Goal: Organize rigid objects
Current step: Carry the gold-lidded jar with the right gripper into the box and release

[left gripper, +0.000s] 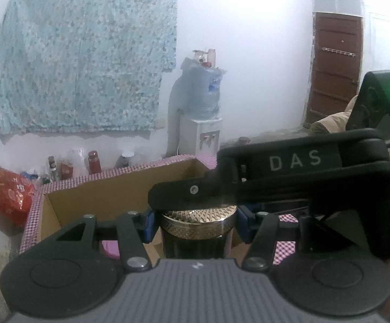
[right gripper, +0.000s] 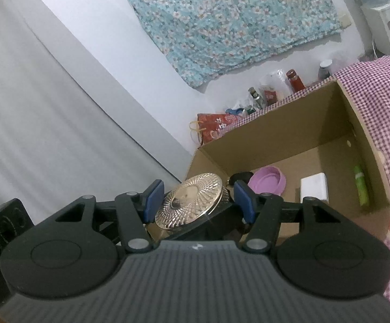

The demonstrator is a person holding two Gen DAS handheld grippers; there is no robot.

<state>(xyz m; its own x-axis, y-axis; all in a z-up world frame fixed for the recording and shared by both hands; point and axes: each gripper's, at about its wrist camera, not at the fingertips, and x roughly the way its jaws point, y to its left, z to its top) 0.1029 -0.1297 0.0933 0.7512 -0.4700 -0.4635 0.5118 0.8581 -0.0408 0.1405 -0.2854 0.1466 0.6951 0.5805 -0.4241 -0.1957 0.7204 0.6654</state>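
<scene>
While both hands share one load over the cardboard box (right gripper: 289,123), the thing to get right is keeping the two grips working together. The box sits open-topped on a purple checked cloth (right gripper: 378,94), and the dark jar (left gripper: 195,239) hangs just above its near rim, not yet inside. The left gripper (left gripper: 197,223) has its jaws closed on the jar's sides just under the lid. The right gripper (right gripper: 195,199) comes in across it, and its blue pads (right gripper: 152,202) look clamped on the edge of the gold patterned lid (right gripper: 189,202), though contact on the far pad is hard to be sure of. I'd move both hands at one pace, keep the jar upright, carry it clear over the near wall, and lower it to the floor of the box before either grip lets go. If only the lid were held, I'd worry about it twisting loose. Around the room, a pale blue floral cloth (left gripper: 82,59) hangs on the wall, a brown door (left gripper: 334,62) stands off to the right, and a water dispenser (left gripper: 203,132) is between them, all well apart from the work. A red bag (left gripper: 12,193) and some bottles sit beyond the box. Inside it, a purple bowl (right gripper: 267,181), a white box (right gripper: 313,188), a small dark object (right gripper: 240,176) and a green tube (right gripper: 360,184) take up the right and middle, so the bare near-left corner seems the safest landing spot.
</scene>
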